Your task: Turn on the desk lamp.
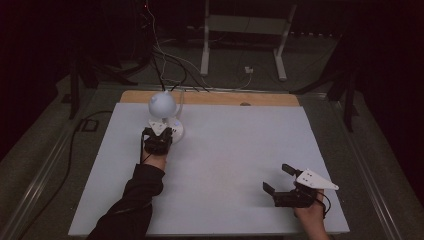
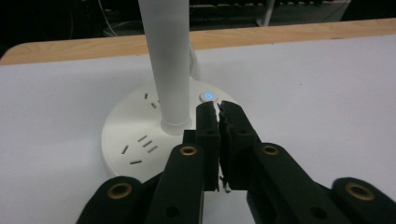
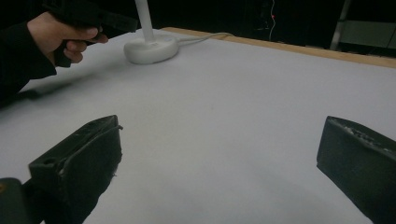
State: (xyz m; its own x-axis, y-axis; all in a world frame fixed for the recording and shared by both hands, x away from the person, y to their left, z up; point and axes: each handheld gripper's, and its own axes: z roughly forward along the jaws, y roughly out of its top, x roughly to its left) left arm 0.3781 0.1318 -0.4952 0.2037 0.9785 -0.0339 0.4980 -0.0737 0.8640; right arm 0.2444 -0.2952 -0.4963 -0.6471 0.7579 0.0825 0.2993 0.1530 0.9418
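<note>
A dark room surrounds a white worktop (image 1: 225, 160) with a wooden far edge. Toward its far left stands a white desk lamp (image 1: 163, 111): round head, upright stem, and a disc base (image 2: 135, 135) with socket slots and a small blue-lit button (image 2: 207, 96). The left tool (image 2: 218, 108) hangs over that base, jaws pressed together with nothing between them, tips just short of the button. The right tool (image 1: 276, 177) rests near the worktop's near right corner, jaws spread wide and empty.

White desk lamp (image 1: 163, 112) upright, table's far-left.
</note>
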